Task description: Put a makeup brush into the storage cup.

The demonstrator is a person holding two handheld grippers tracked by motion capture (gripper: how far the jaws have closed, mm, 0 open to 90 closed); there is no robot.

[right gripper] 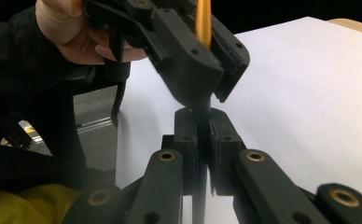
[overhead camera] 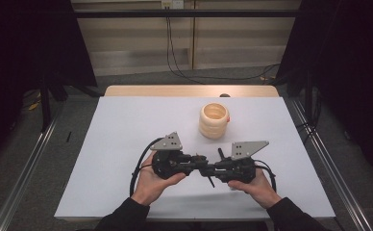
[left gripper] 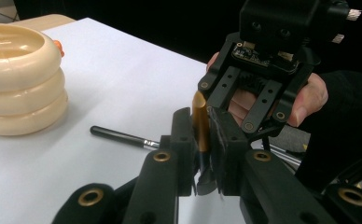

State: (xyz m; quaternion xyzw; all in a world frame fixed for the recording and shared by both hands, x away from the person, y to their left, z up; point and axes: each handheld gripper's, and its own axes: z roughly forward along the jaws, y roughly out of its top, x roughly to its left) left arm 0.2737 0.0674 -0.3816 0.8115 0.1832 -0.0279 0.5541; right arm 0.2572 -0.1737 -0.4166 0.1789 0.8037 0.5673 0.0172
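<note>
Nearest the person, both hands rest low over the white table cover (overhead camera: 127,144), each holding a gripper with its tips turned inward so the two meet nose to nose. The left gripper (overhead camera: 196,161) is clamped on the gold-coloured part of a slim brush-like tool (left gripper: 200,126) — in the left gripper view that gold piece stands upright between the pads, its tapered tip rising just above them. The right gripper (overhead camera: 212,167) is closed on the dark part of the same tool; in the right gripper view a black shaft (right gripper: 200,140) runs up between its pads and into the left gripper just beyond, where the gold section shows again at the top. So the tool is held by both at once, between the two sets of tips.

Just beyond the left gripper's tips, lying flat on the cover, is a second slim black handle (left gripper: 118,136) with a metal collar at its near end. Farther off — ahead of both grippers and well apart from them — stands a cream ribbed holder (overhead camera: 214,121) made of three stacked rings, open at the top.
</note>
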